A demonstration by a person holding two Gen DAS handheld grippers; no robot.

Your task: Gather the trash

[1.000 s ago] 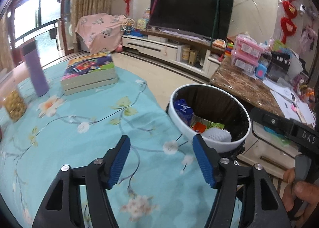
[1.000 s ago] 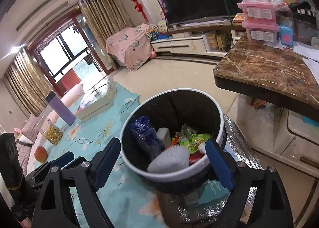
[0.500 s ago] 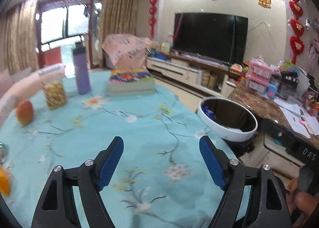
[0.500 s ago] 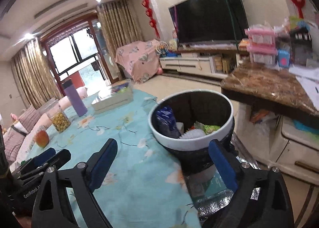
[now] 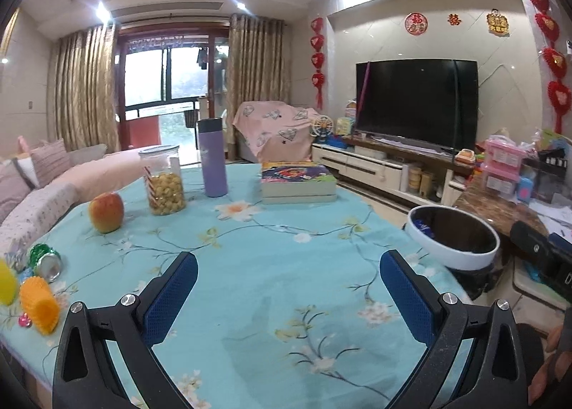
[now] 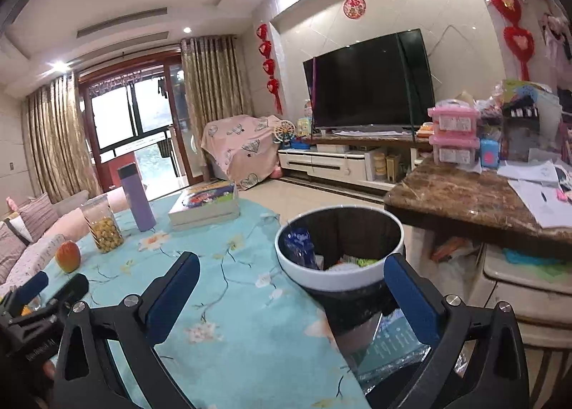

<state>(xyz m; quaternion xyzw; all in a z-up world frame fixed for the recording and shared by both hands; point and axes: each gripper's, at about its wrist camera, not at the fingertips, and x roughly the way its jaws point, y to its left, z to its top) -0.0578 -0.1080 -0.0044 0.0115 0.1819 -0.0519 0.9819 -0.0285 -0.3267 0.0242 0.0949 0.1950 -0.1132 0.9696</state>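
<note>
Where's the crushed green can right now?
In the left wrist view, the green can lies on its side near the table's left edge, just above the orange spiky roller and below the apple.

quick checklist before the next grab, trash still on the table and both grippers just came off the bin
1. Left gripper empty, jaws opening, nothing between them: ok.
2. Right gripper empty, jaws opening, nothing between them: ok.
3. Trash bin open at the table's edge, with room inside: ok.
4. Trash left on the table: crushed green can and orange spiky piece at the left edge: not ok, still to collect.
5. Apple, snack jar, purple bottle and books stand apart from the trash: ok.
6. More trash beyond the left edge: cannot tell.
</note>
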